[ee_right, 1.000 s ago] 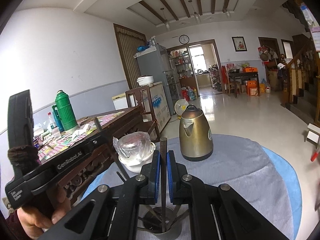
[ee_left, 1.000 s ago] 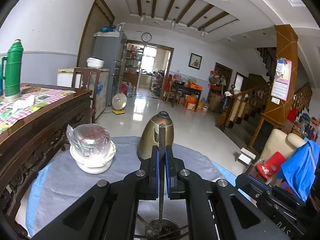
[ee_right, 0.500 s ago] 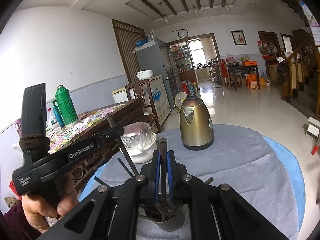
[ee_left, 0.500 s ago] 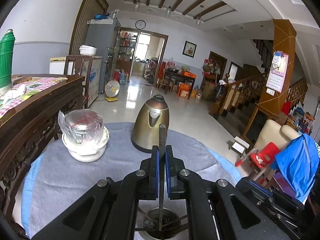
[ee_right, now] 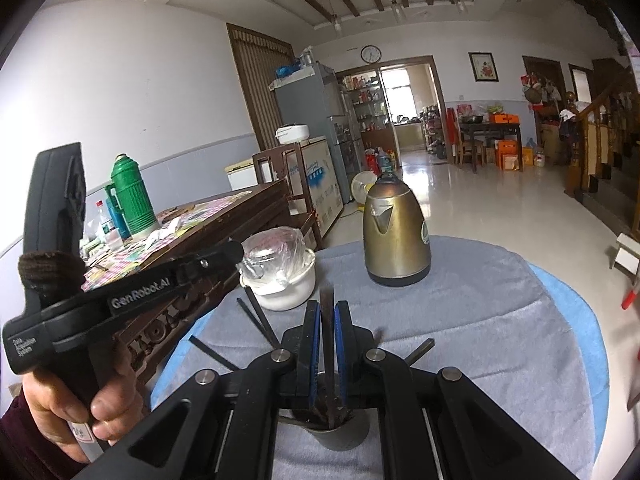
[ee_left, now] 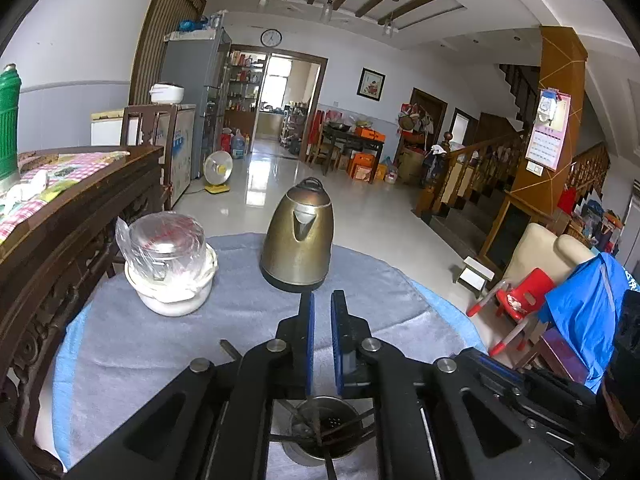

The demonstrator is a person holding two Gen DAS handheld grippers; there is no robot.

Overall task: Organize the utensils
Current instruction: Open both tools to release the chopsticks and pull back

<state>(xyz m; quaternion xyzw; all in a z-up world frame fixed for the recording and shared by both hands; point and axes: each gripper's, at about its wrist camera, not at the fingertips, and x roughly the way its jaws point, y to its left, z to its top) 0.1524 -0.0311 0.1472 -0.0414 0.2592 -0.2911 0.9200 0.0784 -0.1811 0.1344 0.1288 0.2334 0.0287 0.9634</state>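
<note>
A metal utensil holder (ee_left: 320, 432) stands on the grey cloth (ee_left: 160, 340), right under both grippers, with several dark-handled utensils in it. My left gripper (ee_left: 322, 300) is above it, its jaws opening a narrow slit with nothing between the blue pads (ee_left: 310, 340). From the right wrist view the left gripper (ee_right: 234, 249) shows at the left, in a person's hand (ee_right: 72, 400). My right gripper (ee_right: 327, 308) is shut on a dark utensil handle (ee_right: 327, 320), which stands upright with its lower end in the holder (ee_right: 340, 436). Other handles (ee_right: 256, 320) lean out of the holder.
A brass-coloured kettle (ee_left: 298, 240) stands behind the holder. A white bowl holding a plastic-wrapped glass cup (ee_left: 168, 264) sits at its left. A dark wooden table (ee_left: 60, 216) with a green thermos (ee_right: 132, 196) borders the left side. A red chair (ee_left: 520, 296) stands on the floor at the right.
The handle held between the left pads is gone from them, and the pads stand slightly apart. Both views have tipped down, showing more of the holder. The right gripper keeps its handle.
</note>
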